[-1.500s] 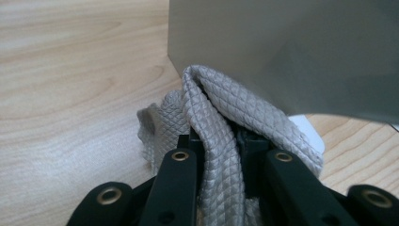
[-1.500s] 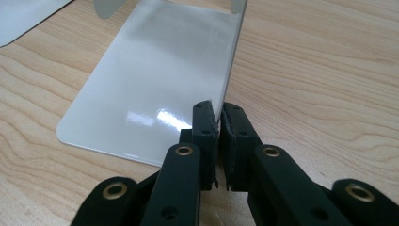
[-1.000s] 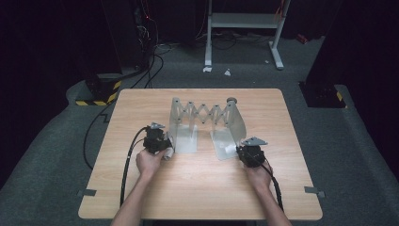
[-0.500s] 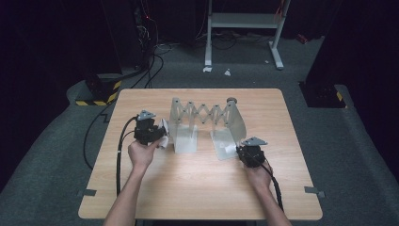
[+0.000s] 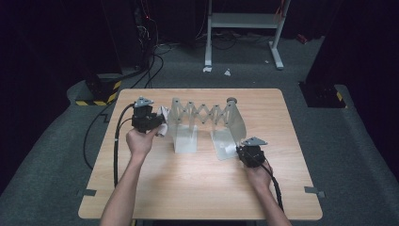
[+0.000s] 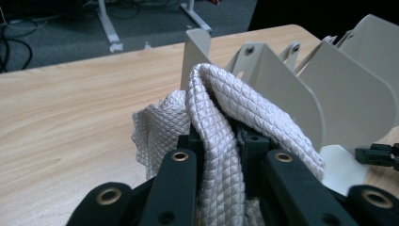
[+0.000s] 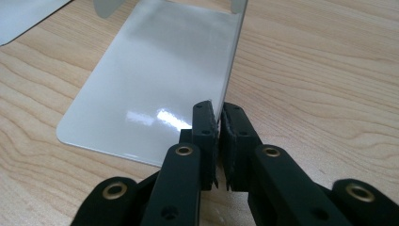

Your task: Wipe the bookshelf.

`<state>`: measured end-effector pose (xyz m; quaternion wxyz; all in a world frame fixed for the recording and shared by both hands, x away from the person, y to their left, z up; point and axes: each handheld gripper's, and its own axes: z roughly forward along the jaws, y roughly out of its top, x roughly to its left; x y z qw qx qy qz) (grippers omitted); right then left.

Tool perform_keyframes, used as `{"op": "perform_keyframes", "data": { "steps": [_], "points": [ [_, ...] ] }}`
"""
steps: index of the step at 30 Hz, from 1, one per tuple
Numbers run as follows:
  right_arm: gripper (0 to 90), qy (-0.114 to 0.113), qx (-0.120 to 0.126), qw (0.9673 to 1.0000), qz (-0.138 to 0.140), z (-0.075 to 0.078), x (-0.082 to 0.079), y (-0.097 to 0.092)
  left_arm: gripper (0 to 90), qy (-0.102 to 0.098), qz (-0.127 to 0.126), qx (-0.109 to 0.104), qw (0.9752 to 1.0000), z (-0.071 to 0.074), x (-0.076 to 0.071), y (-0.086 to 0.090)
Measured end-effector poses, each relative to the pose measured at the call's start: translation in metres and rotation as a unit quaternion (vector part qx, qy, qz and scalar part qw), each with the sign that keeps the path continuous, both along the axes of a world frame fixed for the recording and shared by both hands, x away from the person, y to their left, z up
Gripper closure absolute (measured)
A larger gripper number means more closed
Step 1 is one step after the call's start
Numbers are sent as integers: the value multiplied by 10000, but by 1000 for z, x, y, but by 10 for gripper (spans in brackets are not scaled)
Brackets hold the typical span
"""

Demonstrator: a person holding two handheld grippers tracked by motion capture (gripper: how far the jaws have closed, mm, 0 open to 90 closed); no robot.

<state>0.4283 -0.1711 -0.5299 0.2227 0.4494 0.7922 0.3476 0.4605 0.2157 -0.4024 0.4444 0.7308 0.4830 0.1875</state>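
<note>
The left tool [image 5: 160,126] is squeezed shut on a white quilted cloth [image 6: 221,127], and the cloth bulges up between its black jaws. This tool is up in the air over the light wooden tabletop [image 5: 197,188], near the table's 10 o'clock side.

The pale grey metal folding rack with the criss-cross arms [image 5: 207,115] stands in the middle of the tabletop. From the left tool, the rack's nearest upright plate lies toward 3 o'clock, just beside the cloth. In the left gripper view the cloth seems to brush that plate, but I cannot be sure it touches.

The rack's long side runs from 9 o'clock to 3 o'clock across the tabletop. So a wipe along it would go sideways, away from the left hand [image 5: 140,141] and toward the right one.

The right tool [image 5: 241,149] is at the rack's other end, toward 4 o'clock from the middle of the table. Its jaws are pinched nearly closed on the thin edge of the rack's flat shiny foot plate [image 7: 155,80], which lies flat on the wood. It looks like this tool holds the rack steady.

The left tool is the one near the cloth's job, and the rack's left plate is the closest part to it
</note>
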Motion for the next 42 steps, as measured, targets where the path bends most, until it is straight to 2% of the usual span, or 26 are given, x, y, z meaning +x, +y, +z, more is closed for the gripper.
{"op": "perform_keyframes", "data": {
  "steps": [3,6,14,21,29,32,35,39,40,42],
  "points": [
    [849,-3,0,10000,3,0,0,0,792,71,-13,173,9998,-7,3,-3],
    [849,-5,-4,10000,5,0,0,0,793,143,-7,160,9998,-16,3,-4],
    [849,-6,-3,10000,3,0,0,0,792,480,36,243,9985,-49,7,-7],
    [849,-12,-11,10000,4,0,0,0,791,747,82,416,9963,-77,11,-12],
    [849,-16,-20,10000,3,0,0,0,792,955,118,490,9942,-100,14,-15],
    [849,-17,-20,10000,3,0,0,0,794,935,123,491,9943,-100,14,-14],
    [849,-16,-20,10000,2,0,0,0,796,825,109,447,9955,-92,10,-14],
    [849,-17,-20,10000,3,0,0,0,798,593,75,374,9975,-73,4,-10],
    [849,-17,-20,10000,3,0,0,0,798,509,80,295,9982,-68,2,-9],
    [849,-17,-18,10000,2,0,0,0,798,464,69,202,9987,-58,1,-6]
  ]
}}
